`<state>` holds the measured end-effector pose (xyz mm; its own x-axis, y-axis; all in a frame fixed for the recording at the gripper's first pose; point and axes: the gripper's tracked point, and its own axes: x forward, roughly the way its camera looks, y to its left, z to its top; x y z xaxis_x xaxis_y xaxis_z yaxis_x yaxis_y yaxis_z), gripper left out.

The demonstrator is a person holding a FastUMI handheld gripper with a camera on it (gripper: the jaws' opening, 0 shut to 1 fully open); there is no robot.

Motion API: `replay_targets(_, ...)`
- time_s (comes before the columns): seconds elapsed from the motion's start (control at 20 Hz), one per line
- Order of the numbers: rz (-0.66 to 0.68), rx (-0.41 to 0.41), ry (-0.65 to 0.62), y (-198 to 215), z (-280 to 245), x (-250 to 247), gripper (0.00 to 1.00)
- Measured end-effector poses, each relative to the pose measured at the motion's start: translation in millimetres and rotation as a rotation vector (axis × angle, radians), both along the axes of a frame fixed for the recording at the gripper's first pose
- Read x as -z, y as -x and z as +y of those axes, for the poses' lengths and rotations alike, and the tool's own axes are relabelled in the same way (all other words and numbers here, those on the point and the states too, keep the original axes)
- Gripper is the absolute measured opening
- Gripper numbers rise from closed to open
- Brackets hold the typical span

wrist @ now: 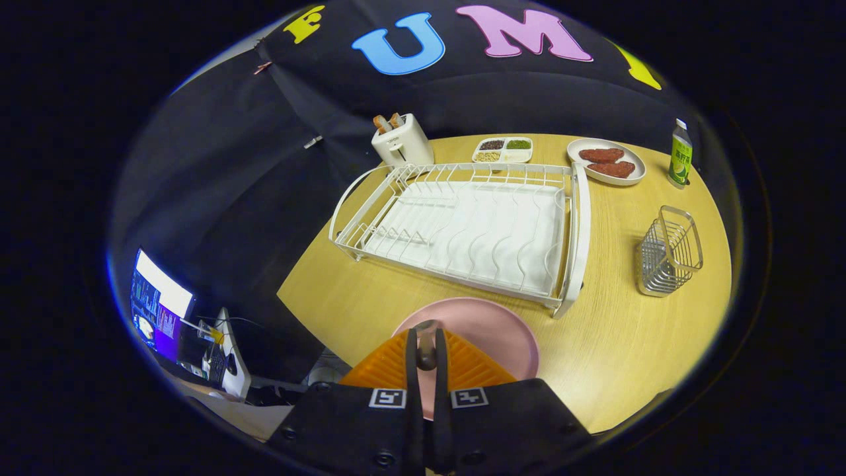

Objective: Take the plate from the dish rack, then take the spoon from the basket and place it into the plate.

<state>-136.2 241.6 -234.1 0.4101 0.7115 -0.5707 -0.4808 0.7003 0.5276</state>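
Gripper view looks down over a round wooden bench (621,344). The tongs (427,350) are drawn nearly together, both fingers pressing on a small dark spoon (426,344) whose rounded end stands up between the tips. Right below and just beyond the fingers lies a pink plate (492,330), flat on the bench near its front edge. Past the plate sits a white wire dish rack (462,225) on its drip tray, with no dishes in its slots. To the right of the rack, apart from it, stands a metal wire basket (669,259). Along the far edge of the bench are a white toaster (402,142) with bread in its slots, a divided tray (503,150) of grains, an oval dish (607,160) holding two reddish pieces, and a green bottle (680,155). Off the bench's left edge, lower down, a lit screen (158,304) glows.
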Motion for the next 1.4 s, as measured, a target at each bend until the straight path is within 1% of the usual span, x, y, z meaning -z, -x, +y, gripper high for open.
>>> replay_targets(0.15,-0.026,-0.039,0.003,-1,2,6,0.1)
replay_targets(0.2,-0.023,-0.038,0.008,-2,0,10,0.1)
replay_targets(0.4,-0.033,-0.03,0.058,-3,-11,21,0.16)
replay_targets(0.6,-0.004,-0.048,0.108,1,-19,39,0.22)
replay_targets(0.7,0.004,-0.05,0.125,3,-21,47,0.3)
replay_targets(0.75,0.01,-0.044,0.132,4,-24,51,0.36)
replay_targets(0.8,0.002,-0.031,0.136,2,-26,51,0.39)
replay_targets(0.85,-0.007,-0.024,0.138,0,-28,51,0.47)
replay_targets(0.9,-0.016,-0.019,0.135,0,-28,49,0.5)
replay_targets(1.05,-0.023,-0.018,0.139,2,-30,49,0.81)
replay_targets(1.1,-0.026,-0.017,0.14,3,-31,48,0.86)
replay_targets(1.15,-0.027,-0.018,0.138,3,-32,46,0.97)
replay_targets(1.2,-0.03,-0.013,0.136,3,-31,46,0.99)
replay_targets(1.3,-0.05,0.009,0.122,-1,-33,34,0.99)
replay_targets(1.4,-0.127,0.055,0.118,-18,-41,12,0.99)
